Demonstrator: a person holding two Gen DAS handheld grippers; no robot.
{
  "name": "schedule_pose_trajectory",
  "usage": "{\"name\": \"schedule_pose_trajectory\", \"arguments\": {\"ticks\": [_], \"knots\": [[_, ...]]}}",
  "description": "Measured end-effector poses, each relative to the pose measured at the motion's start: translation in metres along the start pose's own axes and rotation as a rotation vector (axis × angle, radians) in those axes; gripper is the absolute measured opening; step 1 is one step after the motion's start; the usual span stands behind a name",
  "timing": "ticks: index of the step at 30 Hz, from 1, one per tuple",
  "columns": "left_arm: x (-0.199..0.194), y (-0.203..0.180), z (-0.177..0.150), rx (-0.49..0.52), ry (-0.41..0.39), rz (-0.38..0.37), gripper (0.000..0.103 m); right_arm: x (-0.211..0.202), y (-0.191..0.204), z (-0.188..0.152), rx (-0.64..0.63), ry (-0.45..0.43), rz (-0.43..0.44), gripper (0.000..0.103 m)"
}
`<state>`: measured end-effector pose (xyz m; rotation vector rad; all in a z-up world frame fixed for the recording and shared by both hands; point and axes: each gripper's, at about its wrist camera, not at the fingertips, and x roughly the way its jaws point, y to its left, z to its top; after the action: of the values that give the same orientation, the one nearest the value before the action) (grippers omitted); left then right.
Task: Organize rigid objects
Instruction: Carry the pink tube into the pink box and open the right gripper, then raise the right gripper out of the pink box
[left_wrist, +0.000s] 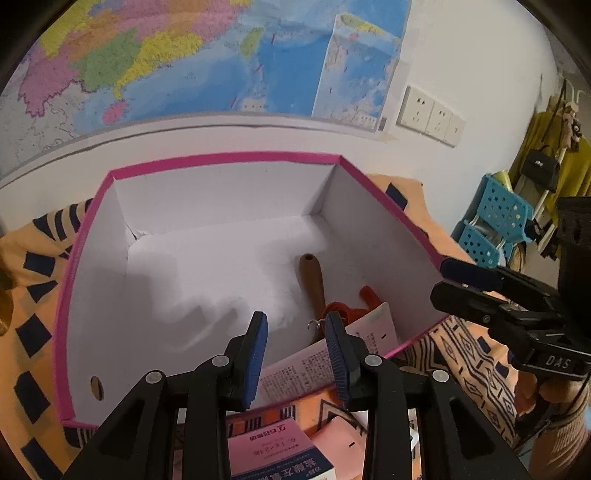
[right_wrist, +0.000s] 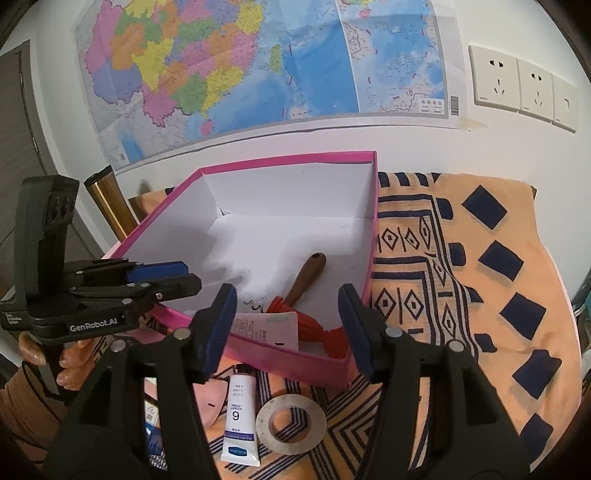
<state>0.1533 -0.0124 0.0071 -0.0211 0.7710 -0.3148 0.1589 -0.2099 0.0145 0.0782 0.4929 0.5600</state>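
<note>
Box (right_wrist: 325, 369) (pink-walled), wooden-handled tool (right_wrist: 306, 275), red piece (right_wrist: 314, 326), pink carton (right_wrist: 269, 326) inside

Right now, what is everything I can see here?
box: one, pink outside, white inside, on the cloth
wooden-handled tool: one, brown, in the box
red item: one, in the box's near corner
leaflet: one, pink-white, leaning inside the box
tube: one, white, before the box
tape roll: one, pale, beside the tube
medicine carton: one, pink-blue, before the box
cloth: one, orange patterned
map: one, on the wall
sockets: three, cream, on the wall
left claw: empty
right claw: open, empty
</note>
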Motion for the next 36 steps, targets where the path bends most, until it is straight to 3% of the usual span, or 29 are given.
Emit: {"name": "schedule_pose_trajectory", "arguments": {"ticks": [12, 20, 36], "knots": [[-0.064, 0.016, -0.026, -0.036, -0.174, 0.047, 0.053, -0.019, 0.009, -0.008, 0.016, -0.044, 0.13, 0.061], [-0.083, 0.039, -0.06, -0.093, -0.165, 0.107, 0.053, -0.02, 0.024, -0.02, 0.01, -0.032, 0.209, 0.061], [-0.092, 0.065, -0.11, -0.176, -0.106, 0.129, 0.053, 0.002, 0.046, -0.049, 0.014, 0.071, 0.296, 0.061]]}}
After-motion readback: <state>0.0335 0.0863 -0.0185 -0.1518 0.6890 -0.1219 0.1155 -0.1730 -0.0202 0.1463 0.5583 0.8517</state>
